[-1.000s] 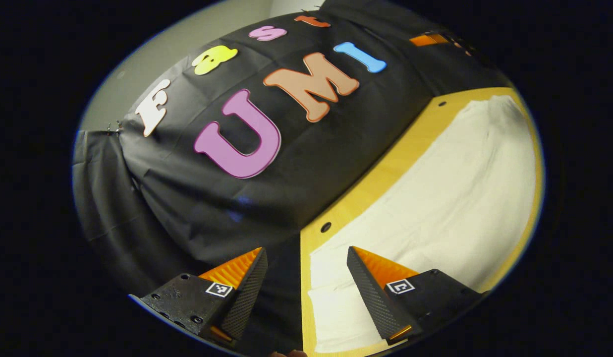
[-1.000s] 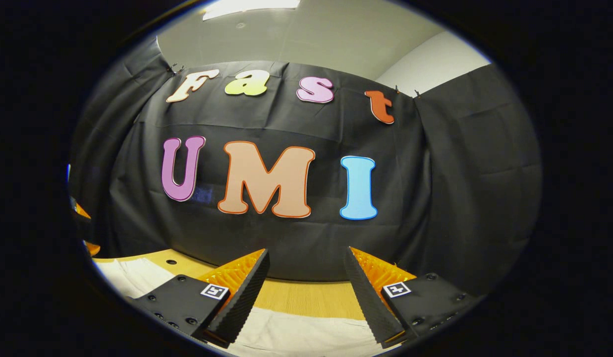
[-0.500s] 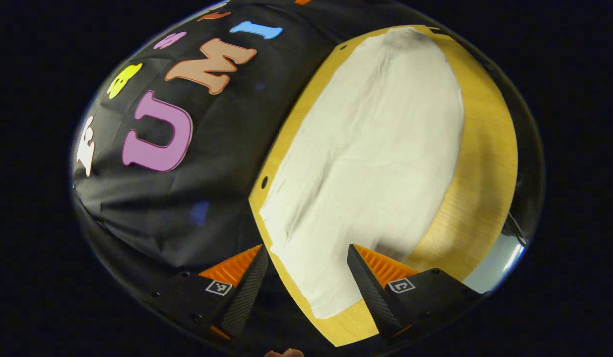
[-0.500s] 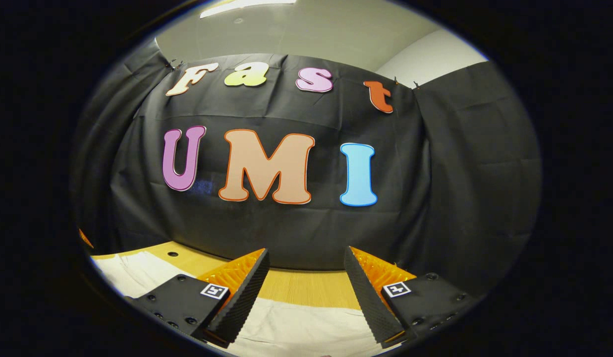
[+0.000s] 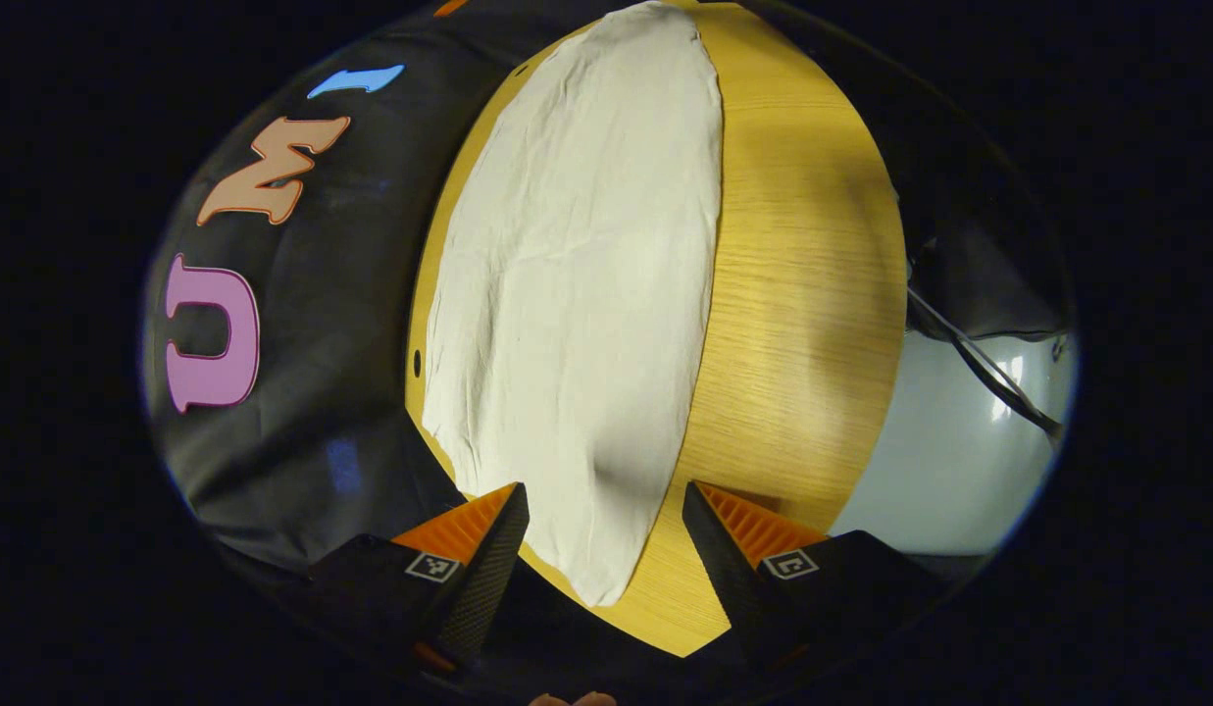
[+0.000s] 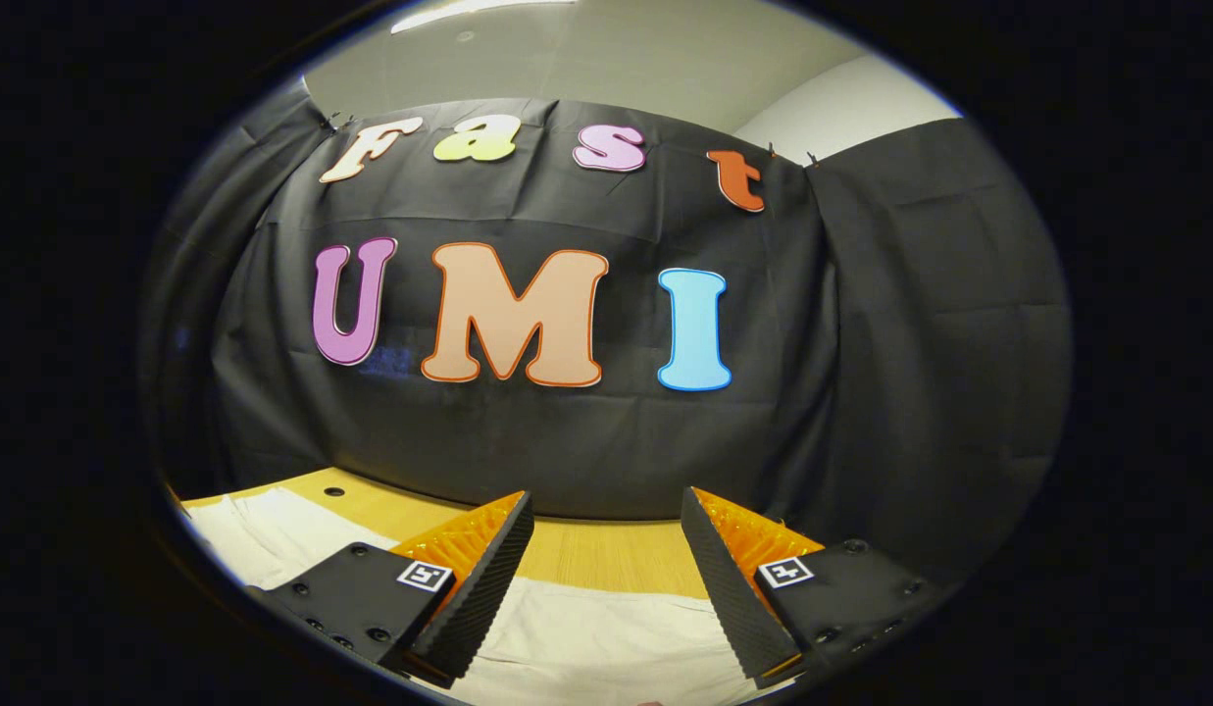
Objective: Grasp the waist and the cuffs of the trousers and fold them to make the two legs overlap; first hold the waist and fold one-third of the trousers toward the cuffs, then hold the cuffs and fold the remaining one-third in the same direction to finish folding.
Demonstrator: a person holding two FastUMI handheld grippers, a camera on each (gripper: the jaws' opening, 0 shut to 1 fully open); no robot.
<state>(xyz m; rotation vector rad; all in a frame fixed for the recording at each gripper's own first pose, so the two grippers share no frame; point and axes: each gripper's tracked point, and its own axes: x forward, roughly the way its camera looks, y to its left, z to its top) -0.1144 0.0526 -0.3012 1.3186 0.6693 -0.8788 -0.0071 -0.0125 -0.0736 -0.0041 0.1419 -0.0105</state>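
Cream-white trousers (image 5: 577, 294) lie flat along a yellow wooden table (image 5: 802, 324), stretching away from me in the left gripper view. My left gripper (image 5: 606, 510) hangs open above the near end of the cloth, holding nothing. In the right gripper view, my right gripper (image 6: 606, 525) is open too, with a strip of the trousers (image 6: 606, 647) below its fingers and more cloth at the far left. Nothing sits between either pair of fingers.
The table's far edge meets the black booth wall (image 6: 586, 441). In the left gripper view, pale floor (image 5: 949, 441) shows past the table's right edge, crossed by a dark cable (image 5: 979, 363). Small holes (image 5: 417, 364) dot the table's border.
The left gripper has swung round and tilted down, so the trousers now run lengthwise through its view. The right gripper has dipped slightly; the wall sits lower in its view before than now.
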